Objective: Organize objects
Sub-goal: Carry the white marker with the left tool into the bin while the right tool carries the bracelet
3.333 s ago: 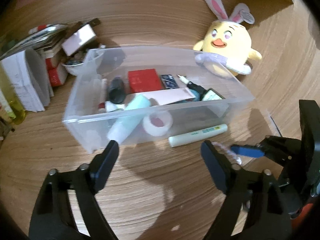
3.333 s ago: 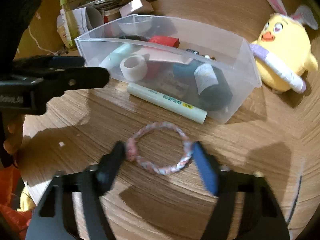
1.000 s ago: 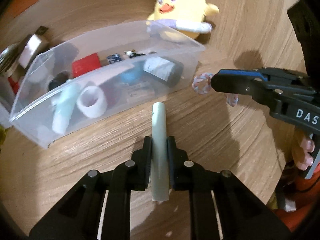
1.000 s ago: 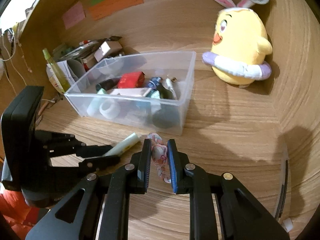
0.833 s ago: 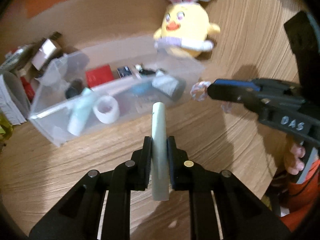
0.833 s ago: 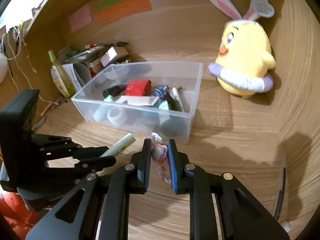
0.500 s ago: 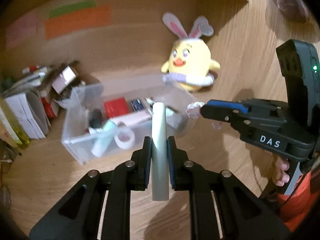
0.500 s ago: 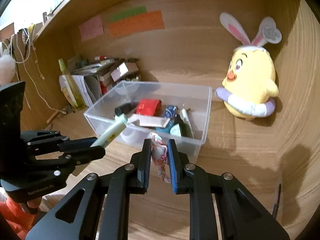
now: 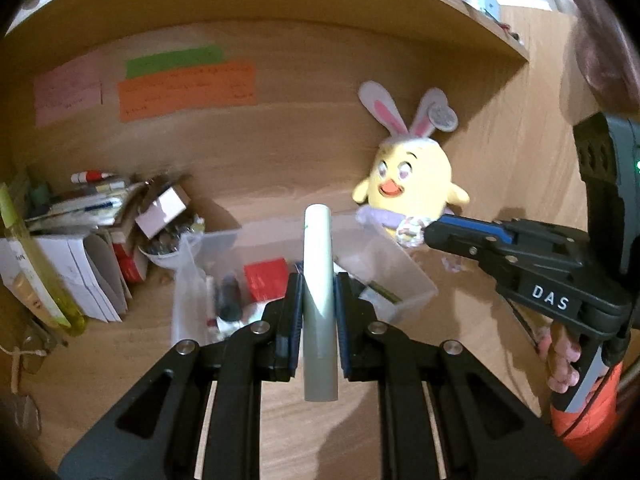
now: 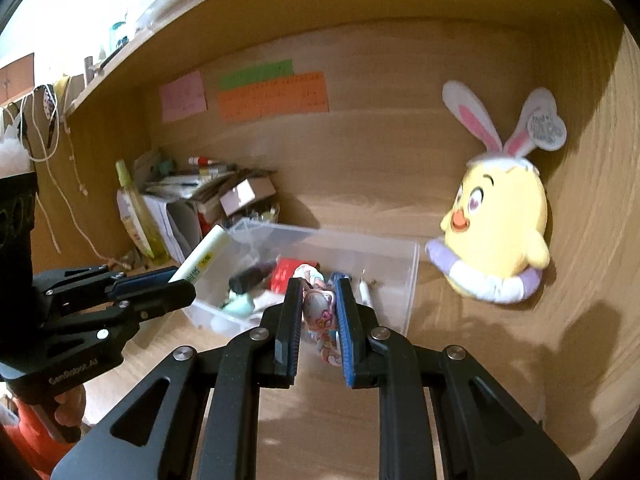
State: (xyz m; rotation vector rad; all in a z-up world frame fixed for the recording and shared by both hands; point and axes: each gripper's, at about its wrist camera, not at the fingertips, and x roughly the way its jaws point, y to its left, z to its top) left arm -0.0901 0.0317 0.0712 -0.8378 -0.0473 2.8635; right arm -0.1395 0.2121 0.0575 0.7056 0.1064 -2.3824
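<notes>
My left gripper (image 9: 317, 316) is clamped on a pale green cylindrical tube (image 9: 318, 280); the pads grip its middle, with one end projecting forward over the clear plastic storage bin (image 9: 404, 276) and the other end projecting back toward the camera. In the right wrist view the same tube (image 10: 202, 258) slants upward from the left gripper (image 10: 176, 284), its tip above the bin's near left corner.

My right gripper (image 10: 317, 320) is pinched on a pastel braided fabric ring (image 10: 320, 312); part of the ring hangs below the pads. In the left wrist view the ring (image 9: 410, 232) sits at the tip of the right gripper (image 9: 430, 236), beside the bin's right end.

The bin (image 10: 408, 280) rests on the wooden desk surface (image 10: 480, 360) and holds a red rectangular box (image 9: 266, 278), a dark bottle (image 9: 230, 300) and other small items.

A yellow plush chick with rabbit ears (image 10: 496, 232) stands behind the bin to the right. A stack of papers and boxes (image 9: 88, 248) sits to the left
</notes>
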